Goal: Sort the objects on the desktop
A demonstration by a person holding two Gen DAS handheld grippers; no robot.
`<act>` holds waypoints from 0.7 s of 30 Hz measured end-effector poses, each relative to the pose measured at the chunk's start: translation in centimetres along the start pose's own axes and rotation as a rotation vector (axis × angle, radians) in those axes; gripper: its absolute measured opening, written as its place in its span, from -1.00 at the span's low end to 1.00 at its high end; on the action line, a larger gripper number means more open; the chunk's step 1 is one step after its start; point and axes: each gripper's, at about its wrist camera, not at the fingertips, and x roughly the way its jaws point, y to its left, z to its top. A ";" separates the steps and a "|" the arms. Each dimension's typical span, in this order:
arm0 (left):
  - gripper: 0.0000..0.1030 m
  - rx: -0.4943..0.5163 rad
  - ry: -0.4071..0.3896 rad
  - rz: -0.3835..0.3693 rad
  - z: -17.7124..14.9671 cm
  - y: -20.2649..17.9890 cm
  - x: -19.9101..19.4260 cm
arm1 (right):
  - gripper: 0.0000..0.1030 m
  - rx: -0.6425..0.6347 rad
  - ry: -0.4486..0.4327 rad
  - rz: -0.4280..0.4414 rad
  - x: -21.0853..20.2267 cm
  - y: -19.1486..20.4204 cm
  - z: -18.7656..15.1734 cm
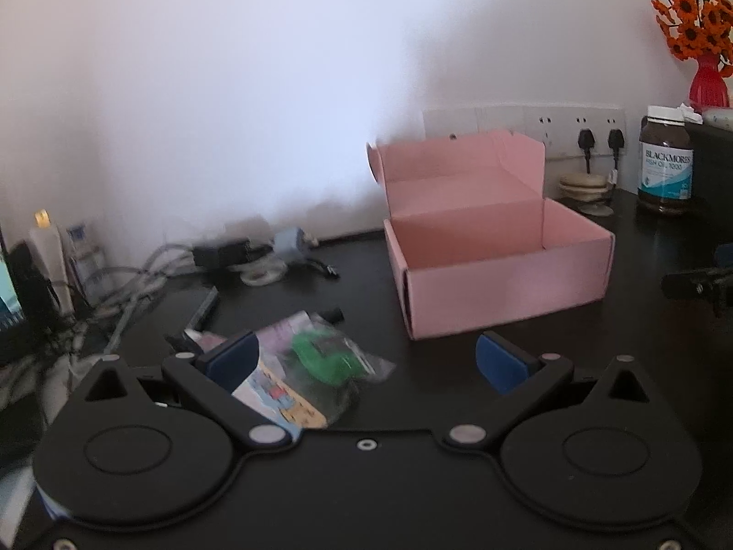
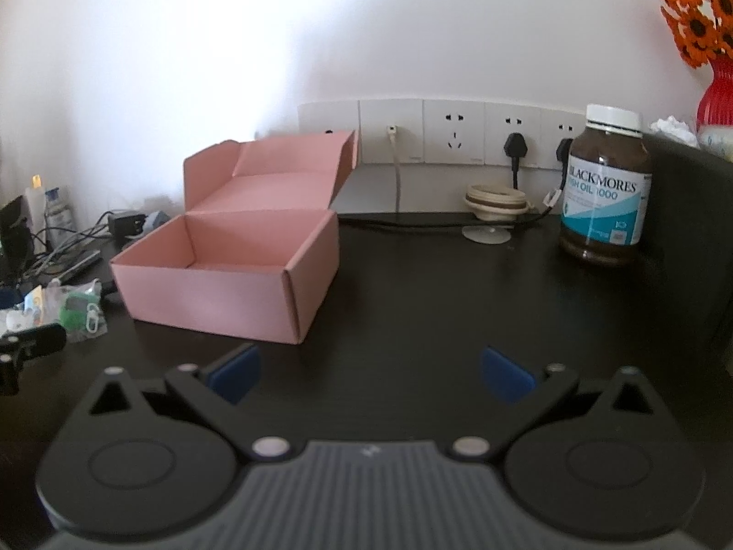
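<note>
Left of the pink box (image 1: 499, 270), on the dark desk (image 2: 435, 284): a clear plastic bag with a green trinket (image 1: 320, 357), lying flat and close to the box's left wall, long axis running from the near left toward the box. Just ahead of the left gripper (image 1: 366, 360) and toward its left finger (image 1: 231, 360), jaws spread wide and holding nothing; well off to the left of the right gripper (image 2: 369, 373), likewise spread and empty, facing bare desk before the box. Box lid up, what shows of the inside bare, the floor near its front wall hidden; left side judged nearer for any pick of the bag.
</note>
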 end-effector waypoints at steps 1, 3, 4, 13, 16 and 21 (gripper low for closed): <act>0.99 0.001 -0.005 -0.001 0.2 0.0 -0.1 | 0.99 -0.008 0.000 -0.001 0.0 0.1 0.0; 0.99 0.004 -0.014 -0.003 0.5 0.0 -0.2 | 0.99 -0.031 0.003 -0.003 0.0 0.4 0.0; 0.99 0.006 -0.018 -0.004 0.7 0.0 -0.3 | 0.99 -0.043 0.005 -0.001 0.0 0.6 0.0; 0.99 0.060 -0.076 0.026 1.7 -0.2 -0.8 | 0.99 -0.080 0.069 0.065 -0.9 1.2 1.3; 0.99 0.094 -0.083 0.030 1.6 -0.3 -0.7 | 0.99 -0.101 0.082 0.069 -1.2 1.4 2.1; 0.99 0.135 -0.069 0.051 1.5 -0.5 -0.4 | 0.99 -0.136 0.083 0.061 -0.9 2.0 3.9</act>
